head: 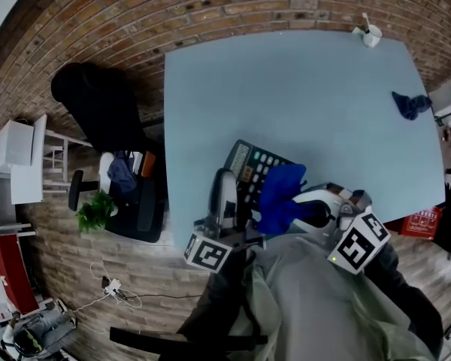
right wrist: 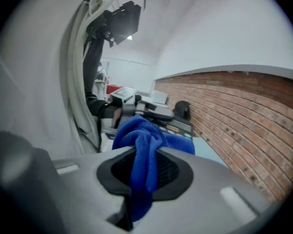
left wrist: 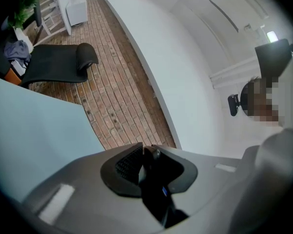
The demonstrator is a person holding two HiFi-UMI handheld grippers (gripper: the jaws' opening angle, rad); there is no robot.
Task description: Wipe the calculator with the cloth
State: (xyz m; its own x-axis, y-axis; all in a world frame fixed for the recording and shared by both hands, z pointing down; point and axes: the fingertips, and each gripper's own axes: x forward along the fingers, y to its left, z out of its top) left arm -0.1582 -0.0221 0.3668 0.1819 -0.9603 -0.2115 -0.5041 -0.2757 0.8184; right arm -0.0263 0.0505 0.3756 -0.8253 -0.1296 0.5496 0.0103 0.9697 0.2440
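A black calculator (head: 248, 164) with pale keys is lifted off the blue table (head: 301, 96) at its near edge. My left gripper (head: 224, 186) is shut on its left side; in the left gripper view the jaws pinch a dark edge of the calculator (left wrist: 156, 189). A blue cloth (head: 279, 195) is bunched over the calculator's right half, and my right gripper (head: 304, 205) is shut on it. In the right gripper view the cloth (right wrist: 139, 145) hangs out between the jaws, with the calculator (right wrist: 175, 126) just beyond it. Most of the keypad is hidden by the cloth.
A second dark blue cloth (head: 410, 105) lies near the table's right edge. A white cup (head: 371, 34) stands at the far right corner. Left of the table are a black chair (head: 98, 107) and a small plant (head: 96, 210) on the brick floor.
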